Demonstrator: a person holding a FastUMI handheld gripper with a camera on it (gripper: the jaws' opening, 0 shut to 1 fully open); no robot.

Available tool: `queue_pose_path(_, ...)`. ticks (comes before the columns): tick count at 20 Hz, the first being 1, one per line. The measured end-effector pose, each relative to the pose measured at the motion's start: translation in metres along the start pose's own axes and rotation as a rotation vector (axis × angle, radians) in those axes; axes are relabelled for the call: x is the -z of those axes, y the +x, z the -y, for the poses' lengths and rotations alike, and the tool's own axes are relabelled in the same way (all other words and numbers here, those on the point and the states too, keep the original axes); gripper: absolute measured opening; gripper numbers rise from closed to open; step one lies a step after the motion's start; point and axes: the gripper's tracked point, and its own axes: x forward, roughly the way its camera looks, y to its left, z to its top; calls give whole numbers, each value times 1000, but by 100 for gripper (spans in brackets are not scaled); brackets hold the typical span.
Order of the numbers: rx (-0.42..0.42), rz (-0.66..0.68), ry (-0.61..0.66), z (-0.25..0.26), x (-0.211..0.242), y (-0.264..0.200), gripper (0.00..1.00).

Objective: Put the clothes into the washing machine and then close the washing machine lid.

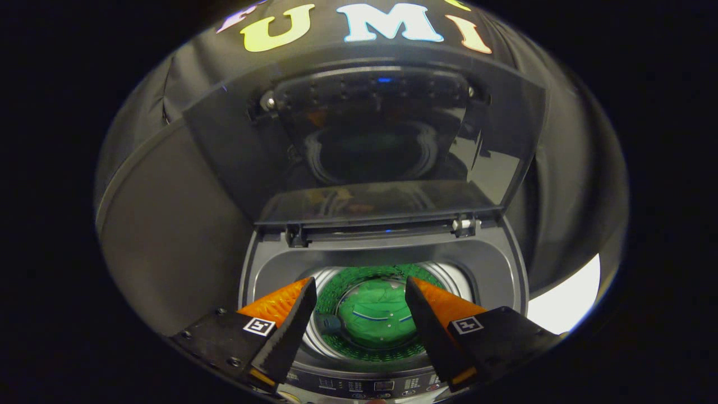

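Claw (pixel 359 286): wide, empty, over the washer's near rim.
Clothes (pixel 377 321): green, down in drum (pixel 443 276), load apparently done.
Lid (pixel 364 134): upright at far side, closing remains.

Black cloth backdrop (pixel 561 185) hangs across the rear of the booth, matte, with soft vertical folds and creases on one side. On the opposite side, a flat grey-brown panel (pixel 168 235) stands in front of the cloth, plain and unmarked, with a thin pale edge along its top where cloth and panel meet. Below the folded part of the cloth, a bright white patch (pixel 566 303), overexposed and featureless. Cannot tell whether it is floor or a lit surface.
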Motion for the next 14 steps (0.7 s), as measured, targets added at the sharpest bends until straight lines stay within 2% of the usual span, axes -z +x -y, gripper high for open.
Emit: queue_pose_path(14, -3, 274, 9, 4, -104, -118, 98)
